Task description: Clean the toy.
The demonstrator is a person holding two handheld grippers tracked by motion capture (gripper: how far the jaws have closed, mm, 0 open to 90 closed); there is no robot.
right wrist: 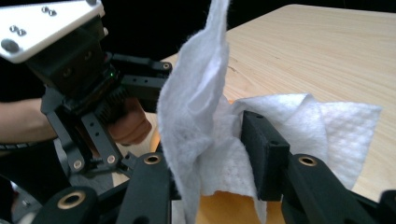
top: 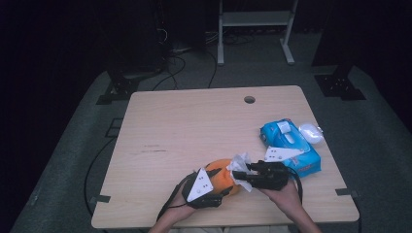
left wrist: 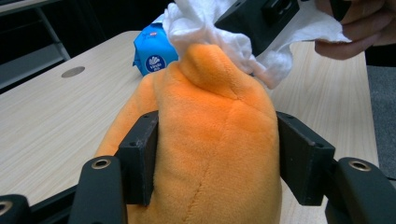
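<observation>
Left gripper (top: 224, 187), low at the near edge of the table (top: 194, 126): jaws partly apart and clamped on the orange plush toy (left wrist: 210, 140), one black pad pressed into each flank in the left gripper view, fabric bulging between them. Toy's narrow tip (left wrist: 208, 67) pointed away from that camera and wrapped at the top by the white tissue (left wrist: 205, 28).

Right gripper (top: 247, 174), just right of the toy in the high view: jaws parted about as far, tissue hanging between them. In the right gripper view, a tall fold of tissue (right wrist: 196, 116) draped over the left jaw and more of the sheet spread behind the right jaw; could not tell whether the pads pinched it or merely stood around it. Orange plush (right wrist: 229, 207) visible just below the tissue, between the jaws. Left gripper (right wrist: 140, 95) seen close by from that camera.

Blue pack of tissues (top: 291, 145) lying toward the right edge of the table, apart from both grippers, its flap (top: 284, 127) lifted on top. Small white case (top: 311, 133) just beside it, at its far right corner; contents not discernible.
</observation>
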